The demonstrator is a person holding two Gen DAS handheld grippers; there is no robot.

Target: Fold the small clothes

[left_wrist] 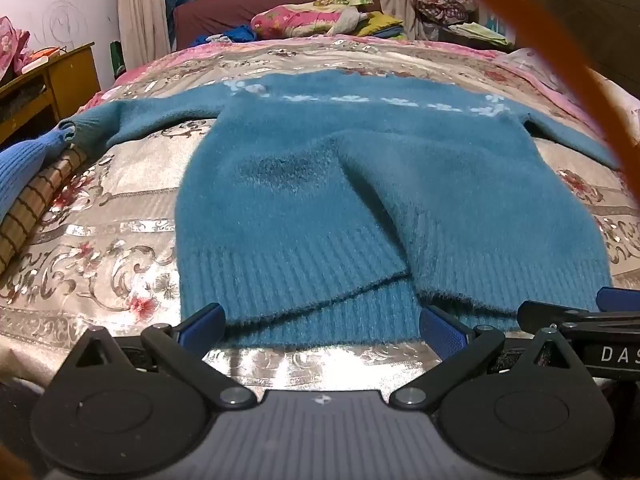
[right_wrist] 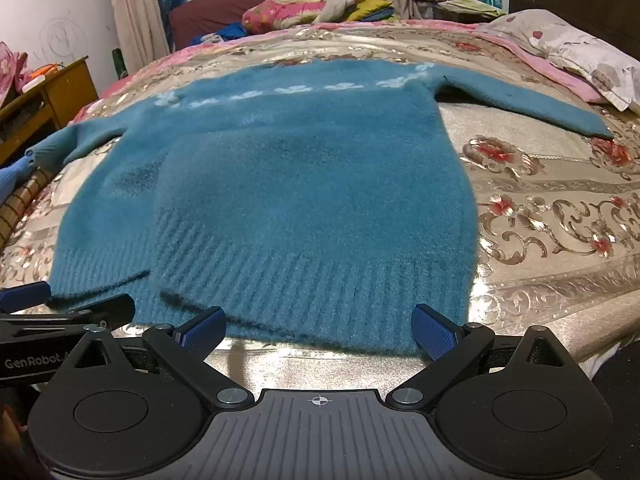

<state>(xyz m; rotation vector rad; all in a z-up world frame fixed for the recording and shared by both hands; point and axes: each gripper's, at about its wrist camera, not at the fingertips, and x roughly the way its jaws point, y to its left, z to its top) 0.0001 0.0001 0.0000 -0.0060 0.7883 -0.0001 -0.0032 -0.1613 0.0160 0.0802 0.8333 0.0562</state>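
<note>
Far left, beyond the bed's left edge: a yellow wooden side cabinet point(left_wrist: 68, 76) against the white wall. On the bed's left edge, a folded brown checked cloth point(left_wrist: 28, 208) with a ribbed light-blue knit sleeve point(left_wrist: 20, 168) lying over it, just beside the cuff of the task garment's left sleeve. Across the middle of the floral silver-and-pink satin bedspread point(right_wrist: 560, 216), spread flat with both sleeves stretched out toward the bed's side edges: a fuzzy teal knitted sweater with a row of white flowers across the chest point(left_wrist: 304, 184), ribbed hem at the near edge of the bed, neckline toward the far edge; near the hem, one layer lapped over another in a diagonal fold. Just short of the hem, left of centre: the left gripper point(left_wrist: 322, 326), black arms and blue pads spread to full width, nothing between them, hovering over bare bedspread and the hem's lip. Right of it, close alongside: the right gripper point(right_wrist: 320, 328), likewise gaping wide and holding nothing, pads either side of the hem without pressing it. Toward the far right corner of the bed: a white pillow with a reddish print point(right_wrist: 592, 52). Behind the far edge: a maroon headboard-like panel point(right_wrist: 240, 4) heaped with bright floral bedding point(right_wrist: 296, 8).
</note>
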